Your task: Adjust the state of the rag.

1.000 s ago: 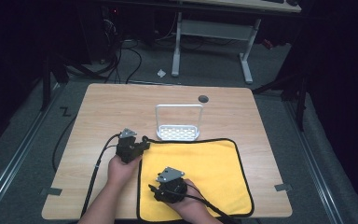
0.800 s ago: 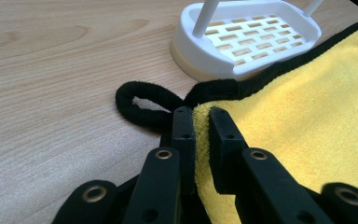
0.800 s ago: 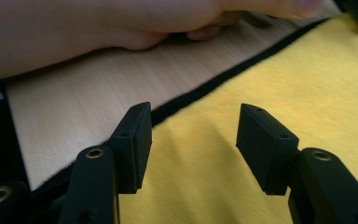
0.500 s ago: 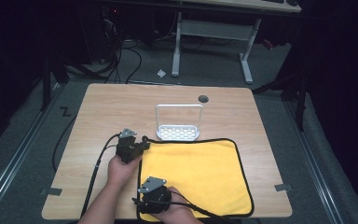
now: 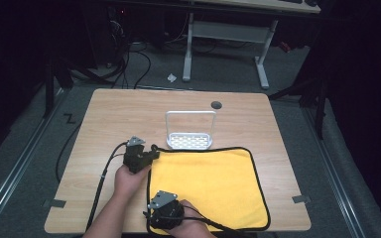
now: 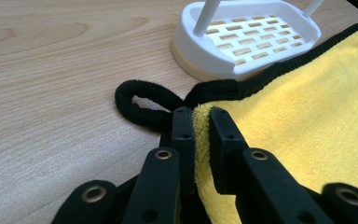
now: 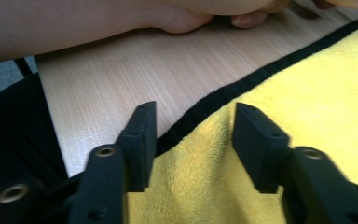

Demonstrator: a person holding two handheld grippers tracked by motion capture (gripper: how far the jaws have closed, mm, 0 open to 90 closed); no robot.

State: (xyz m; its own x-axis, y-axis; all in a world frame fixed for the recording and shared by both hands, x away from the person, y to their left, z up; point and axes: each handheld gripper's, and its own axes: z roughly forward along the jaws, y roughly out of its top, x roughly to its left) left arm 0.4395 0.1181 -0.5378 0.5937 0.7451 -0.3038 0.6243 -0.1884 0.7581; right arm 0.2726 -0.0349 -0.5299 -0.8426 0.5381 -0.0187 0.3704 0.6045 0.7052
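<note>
A yellow cloth (image 5: 208, 183) with black trim lies flat on the near right of the wooden table (image 5: 109, 119). My left gripper (image 5: 154, 151) is at the cloth's far left corner. In the left gripper view it (image 6: 200, 116) is shut on the yellow cloth (image 6: 307, 112), beside the corner's black hanging loop (image 6: 140, 100). My right gripper (image 5: 150, 216) is at the near left corner, by the table's front edge. Its jaws (image 7: 196, 121) stand apart and have just been closing, with a raised pucker of cloth (image 7: 200, 158) between them and the pads not pressing on it.
A white slotted rack (image 5: 189, 130) with an upright hoop stands just beyond the cloth's far edge. A dark round hole (image 5: 216, 104) sits in the tabletop behind it. The person's left hand and forearm (image 7: 98, 23) lie close beyond the right jaws. Cables trail off the left.
The right hand has slid left across the cloth to its near left corner. The left gripper has kept its grip and place.
</note>
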